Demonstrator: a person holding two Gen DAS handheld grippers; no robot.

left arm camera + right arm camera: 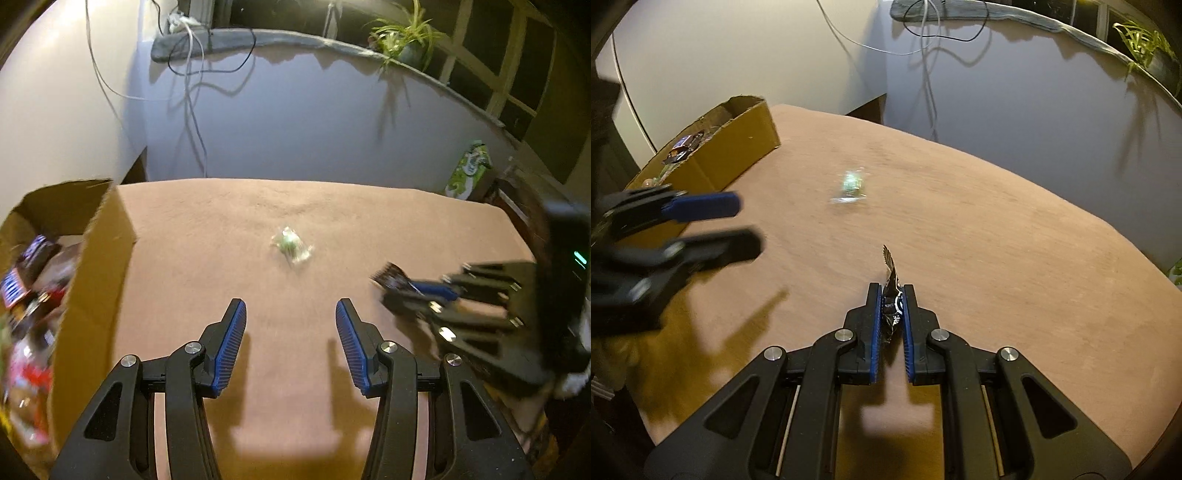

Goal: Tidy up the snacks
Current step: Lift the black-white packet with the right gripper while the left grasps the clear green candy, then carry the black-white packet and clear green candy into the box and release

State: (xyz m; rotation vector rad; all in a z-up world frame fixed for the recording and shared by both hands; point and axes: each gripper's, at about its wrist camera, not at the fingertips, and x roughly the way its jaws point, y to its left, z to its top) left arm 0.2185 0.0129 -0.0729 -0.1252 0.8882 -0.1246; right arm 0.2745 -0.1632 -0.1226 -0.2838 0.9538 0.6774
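My right gripper (891, 295) is shut on a small black snack packet (892, 295) and holds it above the brown tablecloth (997, 258). In the left wrist view the right gripper (391, 286) comes in from the right with the black packet (389, 275) at its tip. My left gripper (291, 314) is open and empty above the cloth; it shows blurred at the left of the right wrist view (746, 225). A small green and clear wrapped candy (291, 247) lies on the cloth ahead of both grippers, also in the right wrist view (851, 186). A cardboard box (96, 280) holding several snack packets stands at the left.
The cardboard box also shows in the right wrist view (738, 147) at the table's far left. A green patterned bag (467, 170) stands beyond the table's far right corner. A potted plant (404, 40) sits on the window ledge. Cables (192, 74) hang down the wall behind.
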